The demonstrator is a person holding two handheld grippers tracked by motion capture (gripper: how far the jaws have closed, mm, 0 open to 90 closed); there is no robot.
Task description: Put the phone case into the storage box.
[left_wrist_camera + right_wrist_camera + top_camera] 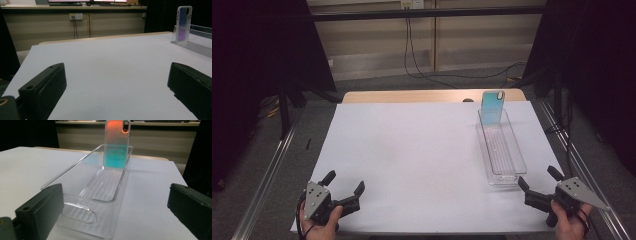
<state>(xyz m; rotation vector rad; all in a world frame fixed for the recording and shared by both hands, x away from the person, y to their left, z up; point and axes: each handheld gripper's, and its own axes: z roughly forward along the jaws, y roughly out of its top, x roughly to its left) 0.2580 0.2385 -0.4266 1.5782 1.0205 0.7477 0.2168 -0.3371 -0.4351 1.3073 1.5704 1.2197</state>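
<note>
High view shows a desk [422, 150] covered by a white sheet, with a person's two hands coming in at the near edge. The left hand-held gripper [344, 182] rests at the near left corner of the desk, its jaws spread wide and nothing between them. The right hand-held gripper [537, 181] is at the near right corner, also wide open and empty, and its jaws point toward the near end of a clear plastic tray [512, 170]. This tray is long and narrow and lies on the right part of the desk, running from near to far. At its far end a phone case [493, 107] stands upright, leaning on the tray's far wall. In the right gripper view the phone case [117, 143] looks orange at the top and teal lower down, and the tray [75, 202] is just in front of the open jaws. In the left gripper view the jaws stand well apart over bare white surface, with the phone case [184, 22] far off at the right.
</note>
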